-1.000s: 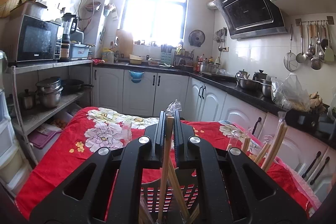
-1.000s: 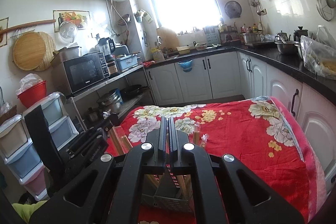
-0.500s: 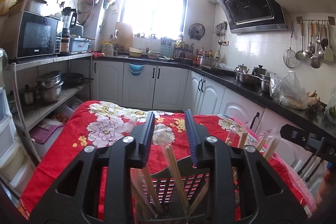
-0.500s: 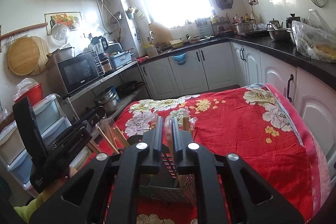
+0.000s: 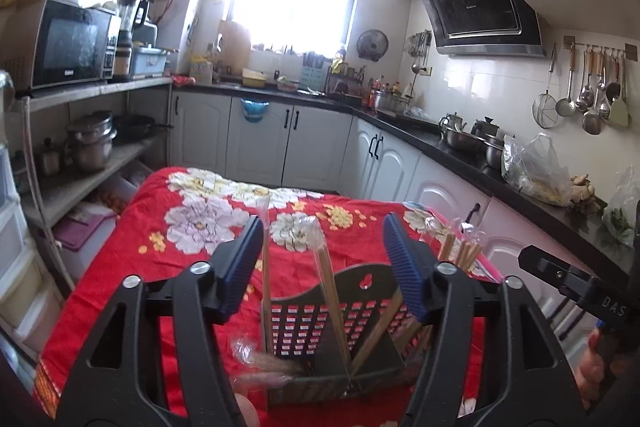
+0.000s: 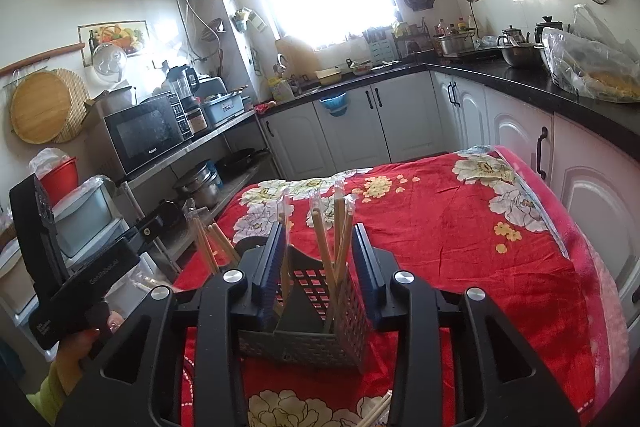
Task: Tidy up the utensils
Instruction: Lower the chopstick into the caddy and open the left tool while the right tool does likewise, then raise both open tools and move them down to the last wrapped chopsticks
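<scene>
Left wrist view: left gripper wide, right gripper narrower, both just opening, gripping nothing, chopsticks loose in rack on desk; risk—retreating pads snagging chopstick wrappers, tipping rack.

One utensil basket, two grippers.

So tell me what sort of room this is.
A lived-in home kitchen: a range hood over the black counter, ladles hung on a wall rail, and a microwave on a shelf.
</scene>
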